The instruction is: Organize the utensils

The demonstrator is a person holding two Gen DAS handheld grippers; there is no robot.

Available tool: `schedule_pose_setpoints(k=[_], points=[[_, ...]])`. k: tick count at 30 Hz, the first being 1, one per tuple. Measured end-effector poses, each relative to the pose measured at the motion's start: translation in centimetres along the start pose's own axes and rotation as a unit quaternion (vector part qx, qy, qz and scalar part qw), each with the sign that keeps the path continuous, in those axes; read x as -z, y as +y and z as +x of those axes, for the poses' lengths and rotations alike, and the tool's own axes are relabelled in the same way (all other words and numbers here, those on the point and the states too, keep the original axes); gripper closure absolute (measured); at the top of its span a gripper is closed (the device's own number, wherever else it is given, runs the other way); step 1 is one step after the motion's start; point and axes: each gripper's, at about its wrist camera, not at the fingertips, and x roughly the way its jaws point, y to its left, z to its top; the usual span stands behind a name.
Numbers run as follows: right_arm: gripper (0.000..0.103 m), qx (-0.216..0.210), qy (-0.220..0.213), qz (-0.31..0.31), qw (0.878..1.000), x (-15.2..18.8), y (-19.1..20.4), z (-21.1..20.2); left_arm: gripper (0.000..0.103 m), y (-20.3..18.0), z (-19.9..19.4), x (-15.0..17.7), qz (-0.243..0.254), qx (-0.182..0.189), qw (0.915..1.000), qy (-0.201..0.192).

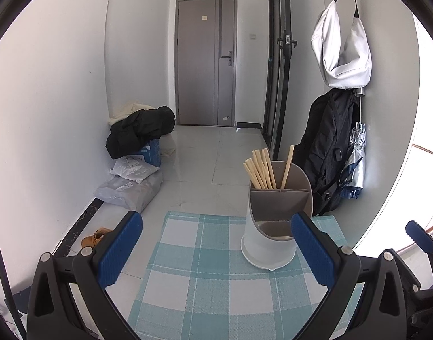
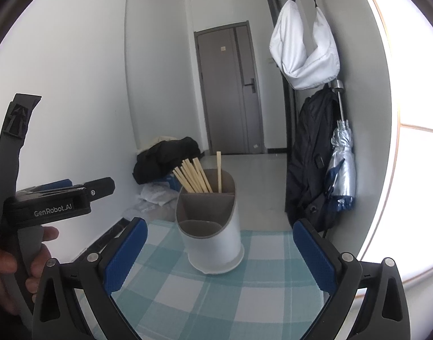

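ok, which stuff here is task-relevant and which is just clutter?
Job:
utensil holder
chopsticks
checked mat
both grippers, jaws open, empty

Clutter:
white bag
black backpack
umbrella
clothes pile
parcels

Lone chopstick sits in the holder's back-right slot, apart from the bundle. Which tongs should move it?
Probably the right tongs: open, with the utensil holder centred between them. The left tongs, also open, see it off to their right. The lone chopstick stands upright.

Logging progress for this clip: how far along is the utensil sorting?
Looks nearly or fully done: the chopsticks stand in the holder, one apart in the neighbouring rear compartment. Both left tongs and right tongs are open and empty. No loose utensils show on the checked cloth.
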Motion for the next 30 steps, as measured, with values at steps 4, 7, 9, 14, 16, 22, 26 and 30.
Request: schedule_pose_setpoints(k=[4, 7, 9, 14, 16, 22, 26, 30], points=[[0.000, 0.004, -0.001, -0.002, 1.000, -0.01, -0.02, -0.06, 0.001, 0.31, 0.12, 0.01, -0.007, 0.002, 1.0000, 0.003], [0.000, 0.009, -0.006, -0.005, 1.000, 0.03, -0.07, -0.27, 0.001, 0.29, 0.14, 0.00, -0.007, 0.003, 1.0000, 0.005], [0.000, 0.010, -0.006, -0.003, 1.000, 0.05, -0.11, -0.35, 0.001, 0.10, 0.06, 0.09, -0.002, -0.003, 1.0000, 0.003], [0.000, 0.011, -0.008, -0.004, 1.000, 0.09, -0.10, -0.59, 0.001, -0.13, 0.07, 0.22, 0.003, -0.014, 0.9999, -0.001], [0.000, 0.012, -0.008, -0.004, 1.000, 0.14, -0.06, -0.70, 0.001, -0.05, 0.23, 0.21, 0.000, -0.019, 0.9998, -0.003], [0.000, 0.014, -0.010, -0.006, 1.000, 0.16, -0.15, -0.79, 0.001, 0.11, 0.40, 0.34, -0.007, -0.023, 0.9997, 0.001], [0.000, 0.014, -0.011, -0.001, 1.000, 0.14, -0.31, -0.88, 0.001, 0.13, 0.45, 0.44, -0.011, -0.022, 0.9997, 0.004], [0.000, 0.014, -0.012, -0.001, 1.000, 0.13, -0.27, -0.99, 0.001, 0.28, 0.66, 0.44, -0.016, -0.020, 0.9996, 0.010]])
